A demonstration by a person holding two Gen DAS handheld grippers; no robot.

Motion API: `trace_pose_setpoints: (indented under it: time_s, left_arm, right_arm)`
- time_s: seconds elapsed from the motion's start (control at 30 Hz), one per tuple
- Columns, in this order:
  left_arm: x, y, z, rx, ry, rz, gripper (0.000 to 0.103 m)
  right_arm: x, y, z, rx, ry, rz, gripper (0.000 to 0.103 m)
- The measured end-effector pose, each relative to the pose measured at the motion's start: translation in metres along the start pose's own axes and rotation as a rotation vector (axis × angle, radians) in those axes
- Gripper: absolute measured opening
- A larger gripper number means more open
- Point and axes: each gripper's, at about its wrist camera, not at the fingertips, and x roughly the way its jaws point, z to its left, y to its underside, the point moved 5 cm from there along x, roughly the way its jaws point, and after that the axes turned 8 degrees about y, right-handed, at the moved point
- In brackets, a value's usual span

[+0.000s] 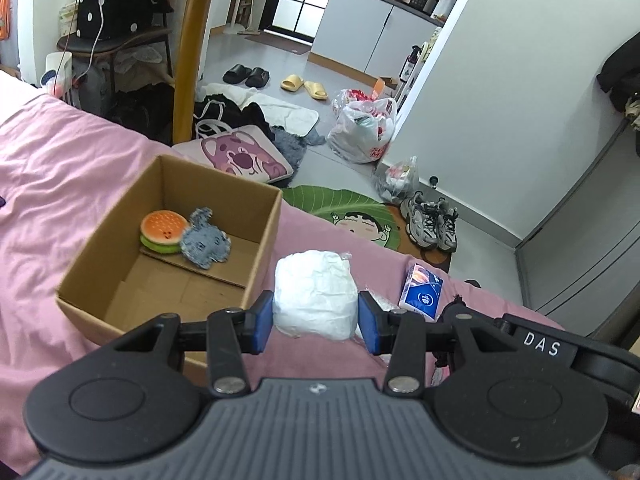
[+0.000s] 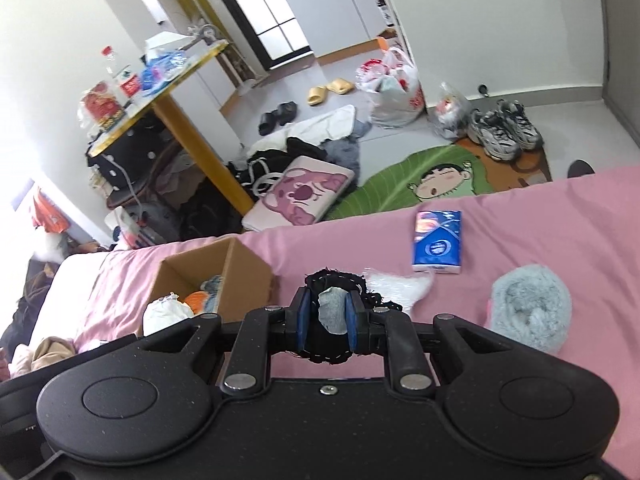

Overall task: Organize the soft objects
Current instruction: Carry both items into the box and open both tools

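A pink bed sheet (image 1: pixel 48 184) covers the bed. On it sits an open cardboard box (image 1: pixel 264 216), left of the grippers. Inside the box, at the far end, lie a burger toy (image 1: pixel 163 227) and a blue denim toy (image 1: pixel 205 240), touching. The left gripper (image 1: pixel 316 322) squeezes a white soft bundle (image 1: pixel 316 292) just right of the box. The right gripper (image 2: pixel 327 322) is clamped on a black and grey cloth toy (image 2: pixel 334 310). A fluffy blue ball (image 2: pixel 530 312) lies to the right. A blue tissue pack (image 2: pixel 437 242) lies farther away.

Pink sheet (image 1: pixel 60 152), brown box (image 1: pixel 256 248), orange-green burger plush (image 1: pixel 163 229), possibly denim-blue toy (image 1: pixel 205 240)
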Motion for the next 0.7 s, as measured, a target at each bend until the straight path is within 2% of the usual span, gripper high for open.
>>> trace_pose_setpoints:
  time_s: [0.3, 0.7]
  left_arm:
    - [-0.026, -0.013, 0.03, 0.001, -0.021, -0.027, 0.043]
    - [-0.029, -0.044, 0.085, -0.049, -0.076, -0.058, 0.043]
  right_arm:
    - [-0.015, -0.002, 0.027, -0.033, -0.051, -0.035, 0.019]
    - [-0.009, -0.01, 0.07, -0.059, -0.077, -0.066, 0.019]
